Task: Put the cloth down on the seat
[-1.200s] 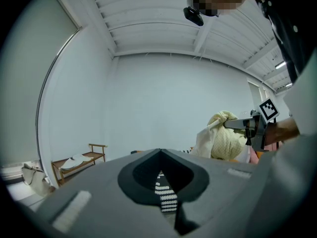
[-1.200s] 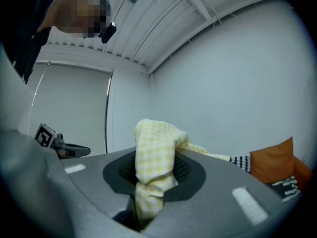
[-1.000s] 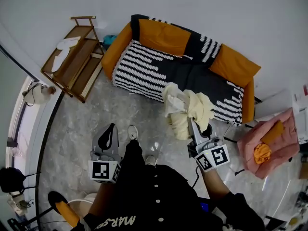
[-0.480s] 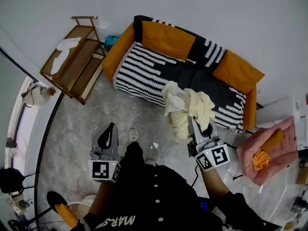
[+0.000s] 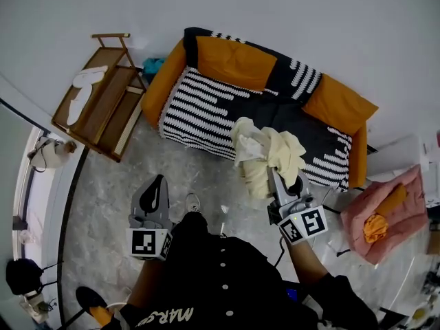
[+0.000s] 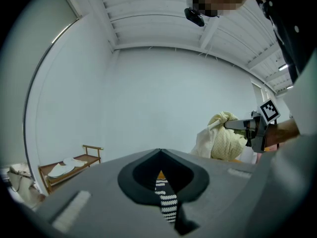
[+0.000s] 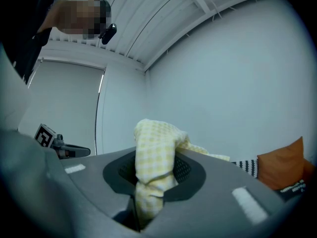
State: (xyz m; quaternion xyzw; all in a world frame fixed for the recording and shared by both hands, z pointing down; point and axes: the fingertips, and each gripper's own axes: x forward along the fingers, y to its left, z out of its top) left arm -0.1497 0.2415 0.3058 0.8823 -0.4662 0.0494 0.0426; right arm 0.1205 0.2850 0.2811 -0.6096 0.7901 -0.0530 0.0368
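Room: plain white wall, grey marbled floor [image 5: 117,177]. An orange sofa draped with a black-and-white striped throw [image 5: 230,60] is set against the wall, its dark seat [image 5: 275,112] bare. A low wooden slatted rack [image 5: 103,119] is placed left of the sofa, with a pair of white slippers [image 5: 84,89] laid on it. A pink padded object [image 5: 395,212] is seen at the right edge, an orange crumpled item [image 5: 375,229] resting on it.

A person in a black buttoned garment [image 5: 220,273] is seen from above, standing on the floor in front of the sofa, one gripper in each hand.

Right gripper [image 5: 273,176]: held out level toward the sofa. Its jaws are pinched on a pale yellow checked cloth [image 5: 265,155]; in the right gripper view the fabric is seen gathered between the pads and bulging up over the jaw tips. The cloth is carried bunched in the air, hanging over the gripper's nose. From the head view it is placed at the sofa's front edge, overlapping seat and floor; it is not laid on the seat.

Left gripper [image 5: 160,183]: held lower left, well apart from the cloth, over bare floor. Its jaws are pressed together at the tips and nothing is caught between them; only a sliver of striped throw is seen through the slit.
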